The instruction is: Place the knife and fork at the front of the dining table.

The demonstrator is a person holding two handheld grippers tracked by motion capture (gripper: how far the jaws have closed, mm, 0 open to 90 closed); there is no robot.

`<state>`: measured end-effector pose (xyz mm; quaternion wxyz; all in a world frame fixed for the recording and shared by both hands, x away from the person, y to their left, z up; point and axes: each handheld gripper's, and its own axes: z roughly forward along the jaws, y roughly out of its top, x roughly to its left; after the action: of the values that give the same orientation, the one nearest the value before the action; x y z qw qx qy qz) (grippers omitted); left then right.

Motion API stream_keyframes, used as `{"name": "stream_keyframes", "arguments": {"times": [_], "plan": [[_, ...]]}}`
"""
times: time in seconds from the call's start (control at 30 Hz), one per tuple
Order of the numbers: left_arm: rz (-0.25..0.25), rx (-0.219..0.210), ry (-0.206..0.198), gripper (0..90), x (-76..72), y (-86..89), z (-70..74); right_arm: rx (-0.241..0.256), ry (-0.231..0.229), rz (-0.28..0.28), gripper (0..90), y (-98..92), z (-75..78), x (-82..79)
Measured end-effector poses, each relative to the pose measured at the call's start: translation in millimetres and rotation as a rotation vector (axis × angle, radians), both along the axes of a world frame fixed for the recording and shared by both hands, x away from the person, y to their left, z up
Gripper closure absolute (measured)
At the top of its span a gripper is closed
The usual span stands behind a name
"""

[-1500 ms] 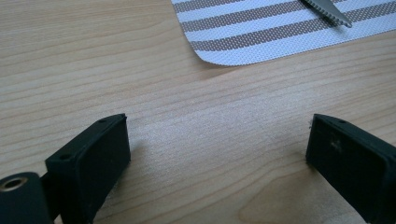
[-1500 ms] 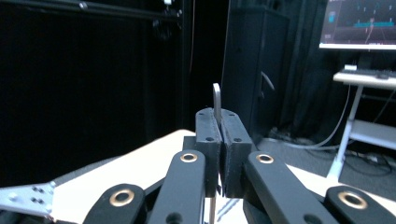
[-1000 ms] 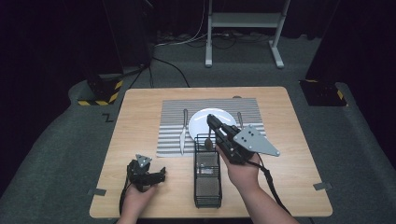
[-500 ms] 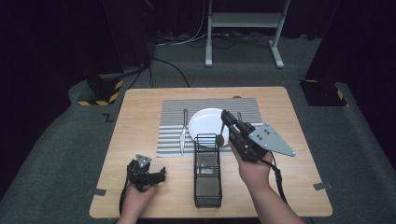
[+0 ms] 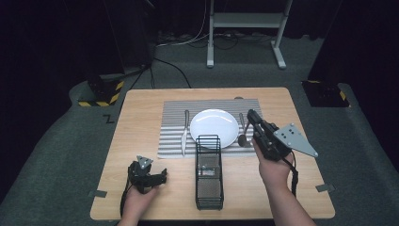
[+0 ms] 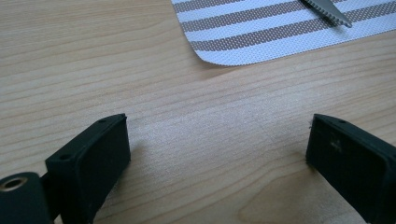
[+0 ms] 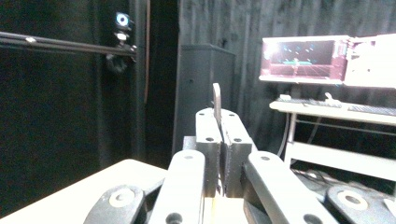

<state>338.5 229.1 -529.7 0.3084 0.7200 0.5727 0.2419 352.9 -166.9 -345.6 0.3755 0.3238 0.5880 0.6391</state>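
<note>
— Where's the spoon (image 5: 243, 134)?

— Right of centre in the high view, hanging from the right gripper (image 5: 252, 117) just right of the plate (image 5: 214, 127), over the mat (image 5: 174, 123). In the right gripper view its handle (image 7: 216, 100) sticks up from jaws pressed together on it.

— And the left gripper (image 5: 160, 176)?

— Lower left, low over the table (image 6: 93, 65), jaws spread wide with nothing between them. The rack (image 5: 209, 172) stands at bottom centre; a knife (image 5: 184, 134) lies left of the plate.

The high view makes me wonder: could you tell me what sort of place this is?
Probably a recording studio or lab, not a dining room: black curtains surround a lone wooden table, floor cables trail behind, and a monitor glows nearby.
</note>
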Motion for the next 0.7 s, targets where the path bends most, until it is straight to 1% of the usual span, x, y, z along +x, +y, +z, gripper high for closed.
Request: {"name": "stream_keyframes", "arguments": {"times": [0.03, 0.13, 0.27, 0.33, 0.37, 0.4, 0.5, 0.57, 0.6, 0.67, 0.7], "plan": [[0.0, 0.0, 0.0, 6.3, 0.0, 0.0, 0.0, -0.008, 0.014, -0.019, 87.5, -7.1, -6.3, 2.7], [0.0, 0.0, 0.0, 6.3, 0.0, 0.0, 0.0, -0.016, 0.035, -0.042, 87.5, -17.3, -15.9, 7.6], [0.0, 0.0, 0.0, 6.3, 0.0, 0.0, 0.0, -0.025, 0.078, -0.081, 87.5, -31.7, -30.9, 15.5], [0.0, 0.0, 0.0, 6.3, 0.0, 0.0, 0.0, -0.033, 0.095, -0.099, 87.5, -37.2, -37.8, 19.5], [0.0, 0.0, 0.0, 6.3, 0.0, 0.0, 0.0, -0.033, 0.095, -0.099, 87.5, -37.2, -37.8, 19.5], [0.0, 0.0, 0.0, 6.3, 0.0, 0.0, 0.0, -0.033, 0.113, -0.112, 87.5, -42.2, -44.7, 23.7], [0.0, 0.0, 0.0, 6.3, 0.0, 0.0, 0.0, -0.036, 0.141, -0.133, 87.6, -48.5, -55.2, 30.9], [0.0, 0.0, 0.0, 6.3, 0.0, 0.0, 0.0, -0.035, 0.148, -0.137, 87.6, -50.0, -57.8, 32.7], [0.0, 0.0, 0.0, 6.3, 0.0, 0.0, 0.0, -0.038, 0.17, -0.152, 87.6, -53.9, -65.3, 38.8], [0.0, 0.0, 0.0, 6.3, 0.0, 0.0, 0.0, -0.037, 0.178, -0.155, 87.6, -55.1, -67.6, 41.0], [0.0, 0.0, 0.0, 6.3, 0.0, 0.0, 0.0, -0.04, 0.196, -0.165, 87.6, -58.2, -74.2, 47.6]]}}
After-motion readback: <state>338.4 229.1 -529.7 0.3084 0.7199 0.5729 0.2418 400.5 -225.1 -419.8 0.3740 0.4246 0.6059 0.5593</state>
